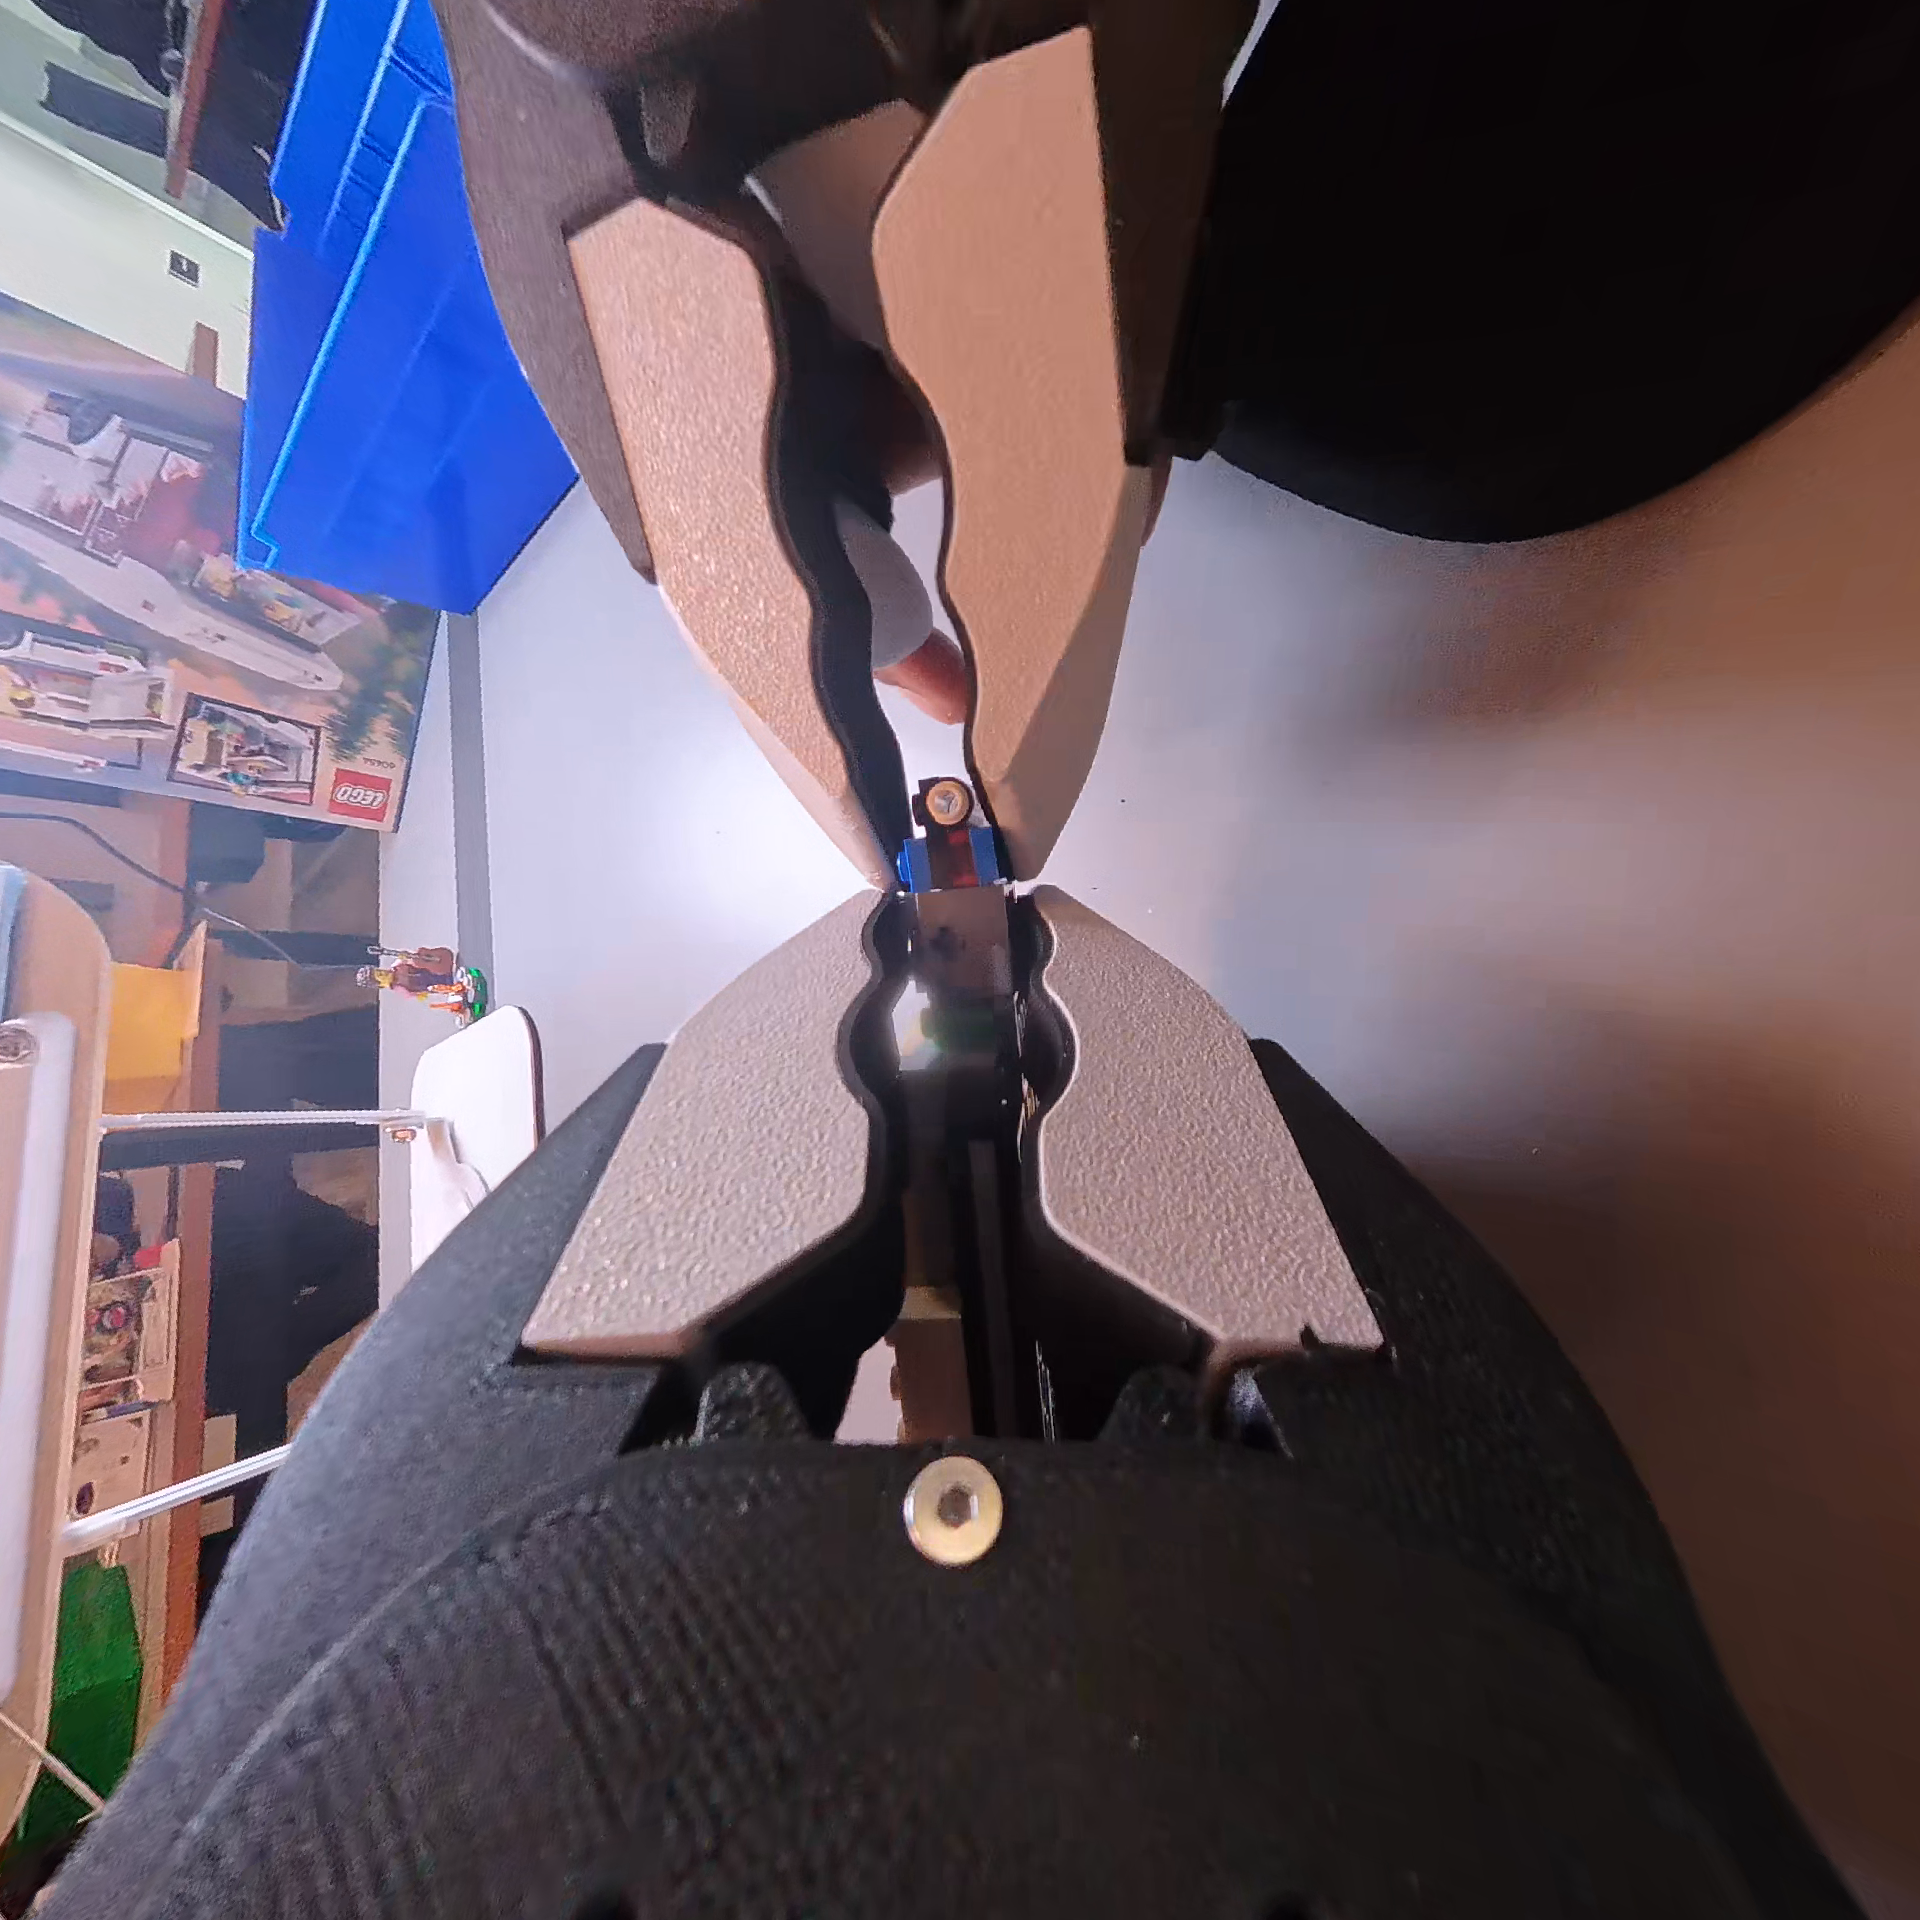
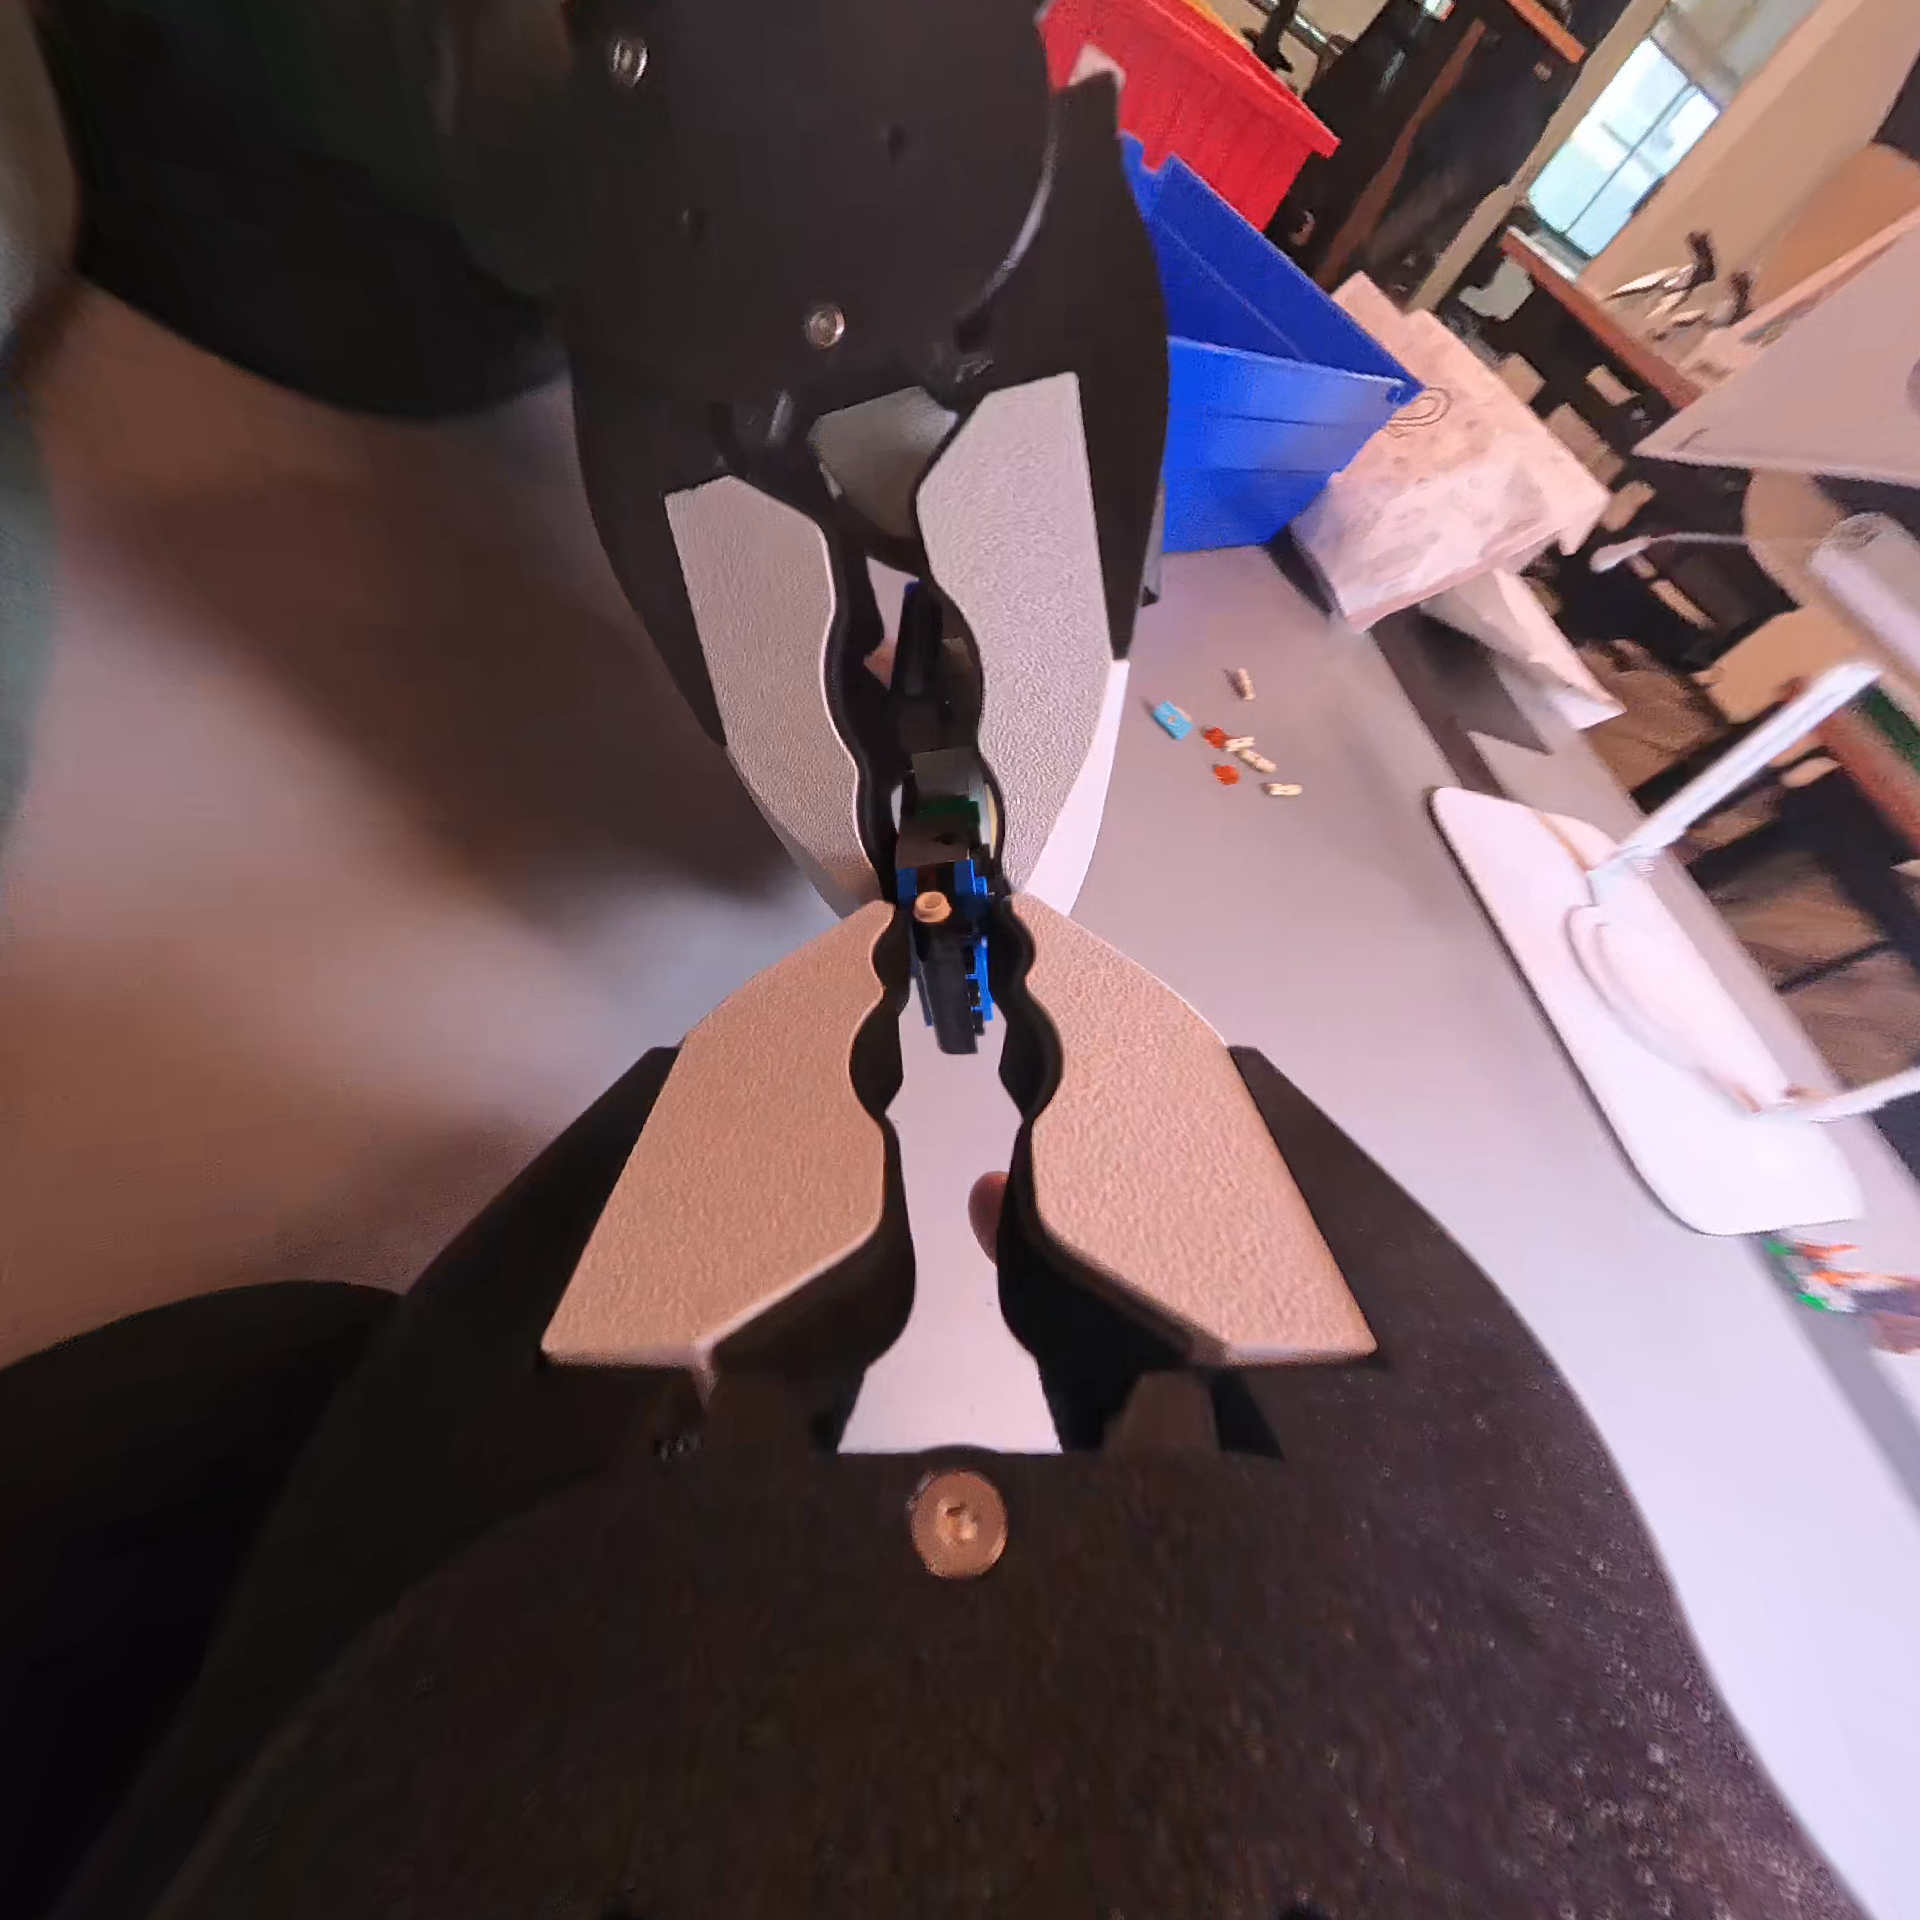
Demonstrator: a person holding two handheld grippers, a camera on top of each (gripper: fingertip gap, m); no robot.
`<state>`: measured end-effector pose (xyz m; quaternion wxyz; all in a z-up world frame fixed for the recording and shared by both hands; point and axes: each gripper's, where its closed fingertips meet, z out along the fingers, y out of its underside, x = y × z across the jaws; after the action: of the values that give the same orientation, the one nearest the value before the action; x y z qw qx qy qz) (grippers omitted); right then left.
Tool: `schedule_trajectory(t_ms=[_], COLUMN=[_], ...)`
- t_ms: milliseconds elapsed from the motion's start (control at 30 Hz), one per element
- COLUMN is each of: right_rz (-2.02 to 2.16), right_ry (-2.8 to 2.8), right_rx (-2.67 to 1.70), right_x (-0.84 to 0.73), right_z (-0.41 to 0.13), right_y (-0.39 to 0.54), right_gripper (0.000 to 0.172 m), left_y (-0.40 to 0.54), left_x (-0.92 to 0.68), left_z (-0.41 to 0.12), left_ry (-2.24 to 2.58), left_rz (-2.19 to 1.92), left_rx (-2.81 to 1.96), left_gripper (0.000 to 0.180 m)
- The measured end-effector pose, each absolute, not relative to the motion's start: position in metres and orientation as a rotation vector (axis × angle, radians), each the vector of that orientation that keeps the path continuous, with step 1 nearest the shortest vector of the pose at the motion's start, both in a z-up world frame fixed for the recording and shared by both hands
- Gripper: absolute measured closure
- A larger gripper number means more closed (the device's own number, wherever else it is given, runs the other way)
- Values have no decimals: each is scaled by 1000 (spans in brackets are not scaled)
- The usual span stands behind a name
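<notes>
My two grippers meet tip to tip above a grey table (image 1: 644, 727). In the left wrist view my left gripper (image 1: 958, 899) is shut on a dark grey brick assembly (image 1: 956, 951) with a green piece behind it. My right gripper (image 1: 951, 868) comes in from above. It is shut on a blue brick assembly (image 1: 920, 860) that carries a black round part with a tan centre (image 1: 941, 805). In the right wrist view my right gripper (image 2: 948, 909) holds the blue and black assembly (image 2: 961, 977) with a tan stud (image 2: 932, 906). The dark grey assembly (image 2: 935, 831) sits in my left gripper (image 2: 940, 878) and touches the blue one.
A blue bin (image 2: 1257, 416) and a red bin (image 2: 1174, 94) stand at the table's far side. Several small loose bricks (image 2: 1242, 743) lie to the right, near a white stand base (image 2: 1621, 997). A picture-printed toy box (image 1: 156, 623) and minifigures (image 1: 416, 977) are at the left. My left and right fingertips are right by each other.
</notes>
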<state>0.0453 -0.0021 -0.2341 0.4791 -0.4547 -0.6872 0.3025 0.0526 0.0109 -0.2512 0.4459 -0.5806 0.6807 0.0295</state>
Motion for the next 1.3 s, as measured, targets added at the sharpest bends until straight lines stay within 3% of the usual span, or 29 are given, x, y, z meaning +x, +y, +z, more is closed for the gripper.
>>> schedule_trajectory(t_ms=[467, 833, 1300], right_rz=[1144, 1059, 1768], right_ry=[-1612, -1547, -1090], right_rx=[-1127, -1062, -1627], right_x=[53, 49, 44], right_z=[-210, -196, -187], right_y=[-16, -13, 14], right_gripper=[157, 157, 157], left_y=[-5, -3, 8], left_x=[63, 61, 46], left_z=[-227, -216, -202], left_ry=[1637, 1560, 1413], left_rz=[-181, -388, -618], left_rx=[-1371, -1499, -1594], left_gripper=[160, 160, 151])
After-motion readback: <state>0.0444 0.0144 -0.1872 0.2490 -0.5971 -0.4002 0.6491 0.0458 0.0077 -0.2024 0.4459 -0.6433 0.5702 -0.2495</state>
